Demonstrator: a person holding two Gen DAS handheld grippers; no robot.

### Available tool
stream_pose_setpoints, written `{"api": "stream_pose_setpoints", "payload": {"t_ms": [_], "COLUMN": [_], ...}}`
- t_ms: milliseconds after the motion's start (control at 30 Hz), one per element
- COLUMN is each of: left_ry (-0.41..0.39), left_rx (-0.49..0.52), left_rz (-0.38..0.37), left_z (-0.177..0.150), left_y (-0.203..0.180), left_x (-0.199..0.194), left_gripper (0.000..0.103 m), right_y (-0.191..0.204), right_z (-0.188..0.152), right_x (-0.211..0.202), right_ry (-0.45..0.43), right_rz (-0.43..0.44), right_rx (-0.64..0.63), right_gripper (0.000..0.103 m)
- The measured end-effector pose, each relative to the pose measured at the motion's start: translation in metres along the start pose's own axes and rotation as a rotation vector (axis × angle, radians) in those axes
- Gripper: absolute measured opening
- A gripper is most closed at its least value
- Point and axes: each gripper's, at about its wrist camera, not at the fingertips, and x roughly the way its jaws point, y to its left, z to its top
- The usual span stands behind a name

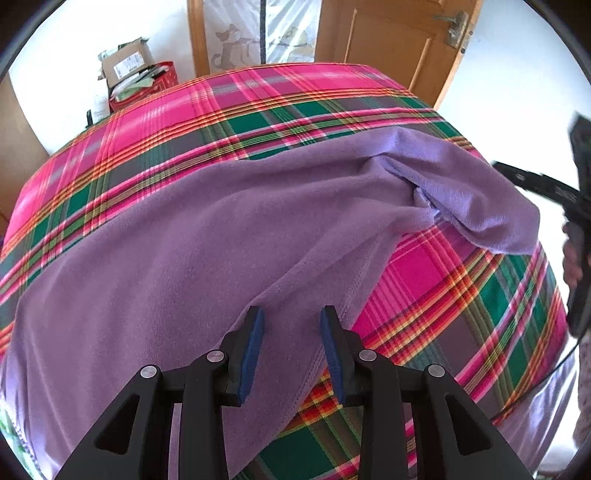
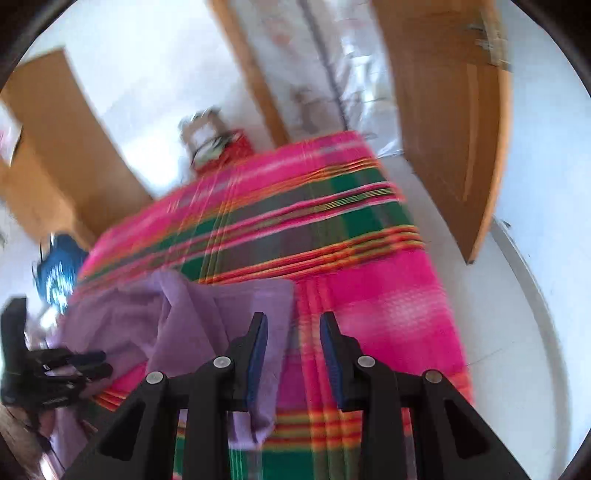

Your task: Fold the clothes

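Observation:
A purple fleece garment lies spread on a bed with a pink, green and orange plaid cover. One flap is folded over at the far right. My left gripper hovers open just above the garment's stitched hem, with nothing pinched. At the right edge a hand holds the right gripper's black body. The right wrist view is blurred. In it my right gripper is open over the bare plaid cover, and the purple garment lies beside its left finger. The left gripper shows at lower left.
A cardboard box and a red bag stand beyond the bed's far left corner. Behind the bed are a zipped fabric wardrobe and a wooden door. White floor runs along the bed's right side. A blue object lies at left.

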Motion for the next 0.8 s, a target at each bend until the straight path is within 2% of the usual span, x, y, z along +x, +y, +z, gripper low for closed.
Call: {"api": "stream_pose_setpoints", "payload": {"t_ms": [233, 567, 600, 633, 700, 800], "left_ry": [0.014, 0.001, 0.002, 0.003, 0.005, 0.000], "left_rx": [0.003, 0.005, 0.004, 0.003, 0.002, 0.024], "left_rz": [0.018, 0.029, 0.030, 0.029, 0.029, 0.037], "left_z": [0.003, 0.002, 0.003, 0.003, 0.003, 0.002], "left_y": [-0.002, -0.004, -0.004, -0.003, -0.003, -0.006], "left_x": [0.001, 0.001, 0.001, 0.001, 0.001, 0.000], "left_gripper": [0.034, 0.034, 0.034, 0.034, 0.034, 0.032], "right_y": [0.021, 0.029, 0.030, 0.032, 0.033, 0.029], "right_z": [0.013, 0.003, 0.003, 0.004, 0.004, 0.005], "right_x": [0.039, 0.047, 0.048, 0.048, 0.049, 0.042], "right_ry": [0.059, 0.055, 0.056, 0.064, 0.074, 0.060], "right_rz": [-0.034, -0.083, -0.096, -0.099, -0.099, -0.081], "right_rx": [-0.081, -0.113, -0.115, -0.124, -0.133, -0.102], "right_gripper": [0.031, 0.032, 0.026, 0.014, 0.005, 0.004]}}
